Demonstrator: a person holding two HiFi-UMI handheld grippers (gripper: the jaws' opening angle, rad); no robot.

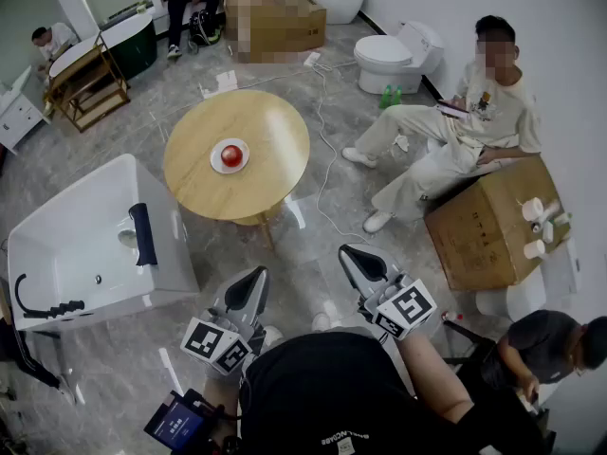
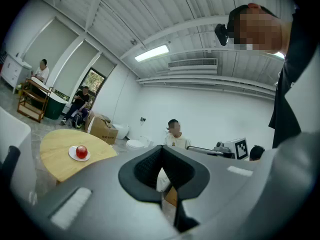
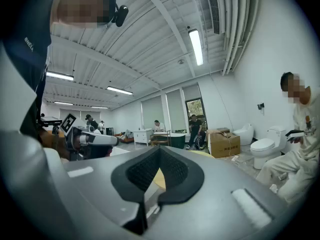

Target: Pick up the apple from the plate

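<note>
Downward view from a head-mounted camera in a large room with a grey marbled floor and bathroom fixtures. A round wooden table (image 1: 270,126) stands ahead of the person wearing the camera, and everything here is placed relative to it.

On the table, a little left of its middle, a small white plate (image 1: 216,166) holds a red apple (image 1: 231,154). The apple sits in the plate's centre with bare tabletop all round it (so an approach from any side looks open).

Well short of the table's near edge, close to the person's chest, are two handheld grippers. The left gripper (image 1: 256,278) and the right gripper (image 1: 351,256) point roughly level and forward, toward the table's end of the room. Each gripper view shows its jaws pressed together at the tips with nothing between them, only the room beyond. Tucked in near the body and closed, they look like a starting pose. The reach for the apple does not seem to be under way yet. Whichever gripper goes will need to spread its jaws before it meets the fruit.

Left of the table stands a white bathtub (image 1: 95,226). To the right of the table, a seated person (image 1: 474,112) rests by a cardboard box (image 1: 488,221). Beyond the table's far right side is a white toilet (image 1: 398,55). None of these lies between the grippers and the table.
</note>
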